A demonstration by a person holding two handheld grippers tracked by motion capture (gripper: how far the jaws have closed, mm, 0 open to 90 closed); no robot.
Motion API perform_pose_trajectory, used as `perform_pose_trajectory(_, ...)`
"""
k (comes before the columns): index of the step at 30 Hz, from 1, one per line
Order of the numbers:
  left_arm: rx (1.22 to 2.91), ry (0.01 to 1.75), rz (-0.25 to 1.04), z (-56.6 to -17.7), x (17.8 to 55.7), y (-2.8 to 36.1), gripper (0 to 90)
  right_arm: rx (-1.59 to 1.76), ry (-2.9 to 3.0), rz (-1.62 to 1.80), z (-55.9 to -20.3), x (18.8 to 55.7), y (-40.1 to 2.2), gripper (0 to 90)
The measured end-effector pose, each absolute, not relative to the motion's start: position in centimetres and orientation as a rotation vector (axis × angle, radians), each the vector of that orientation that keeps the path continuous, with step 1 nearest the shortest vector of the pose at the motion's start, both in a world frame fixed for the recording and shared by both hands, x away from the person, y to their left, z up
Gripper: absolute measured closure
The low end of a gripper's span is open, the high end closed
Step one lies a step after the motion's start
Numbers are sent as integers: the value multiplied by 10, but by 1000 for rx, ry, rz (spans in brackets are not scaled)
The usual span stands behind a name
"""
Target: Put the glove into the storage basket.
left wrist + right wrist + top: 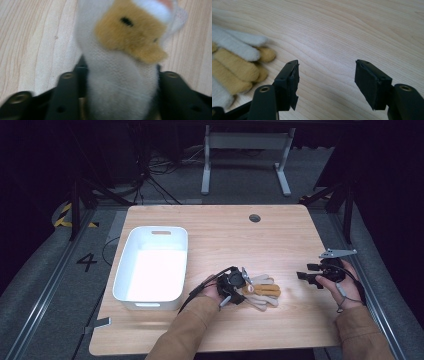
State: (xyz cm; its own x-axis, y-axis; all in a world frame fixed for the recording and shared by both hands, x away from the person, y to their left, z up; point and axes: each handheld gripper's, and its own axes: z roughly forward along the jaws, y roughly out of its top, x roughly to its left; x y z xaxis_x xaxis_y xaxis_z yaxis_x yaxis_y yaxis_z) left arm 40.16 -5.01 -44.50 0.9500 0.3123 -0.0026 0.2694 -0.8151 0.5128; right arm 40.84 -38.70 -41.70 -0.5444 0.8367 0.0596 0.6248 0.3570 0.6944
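Observation:
A pair of knit work gloves (263, 291), white with yellow palms and fingers, lies on the wooden table (225, 240) near its front middle. My left gripper (242, 287) sits at the gloves' left end. In the left gripper view its black jaws press on both sides of a white glove cuff (120, 82), so the left gripper (121, 67) is shut on it. My right gripper (306, 272) hovers to the right of the gloves, apart from them. In the right gripper view the right gripper (327, 75) stands open over bare wood, with the glove fingers (234, 67) off to its left.
A white plastic bin (122, 267) stands on the table's left part, just left of my left hand. A round cable hole (254, 218) sits near the far edge. Beyond the table are dark floor, cables and a white desk frame (245, 142).

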Motion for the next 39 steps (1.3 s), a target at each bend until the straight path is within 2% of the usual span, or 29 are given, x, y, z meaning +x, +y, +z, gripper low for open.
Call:
perform_pose_trajectory(4, 2596, 435, 125, -443, 399, -53, 680, 1294, 2321, 983, -417, 408, -386, 376)
perform_pose_trajectory(9, 2598, 462, 100, -442, 399, -54, 706, 1300, 2318, 982, -418, 409, -388, 376)
perform_pose_trajectory(23, 2596, 507, 18, -440, 404, -52, 706, 1310, 2311, 977, -420, 410, -391, 375)
perform_pose_trajectory(34, 2565, 516, -31, -422, 405, -49, 702, 1329, 2289, 986, -419, 409, -398, 375)
perform_pose_trajectory(39, 2568, 536, -1, -409, 403, -49, 701, 1331, 2291, 976, -419, 409, -398, 376)
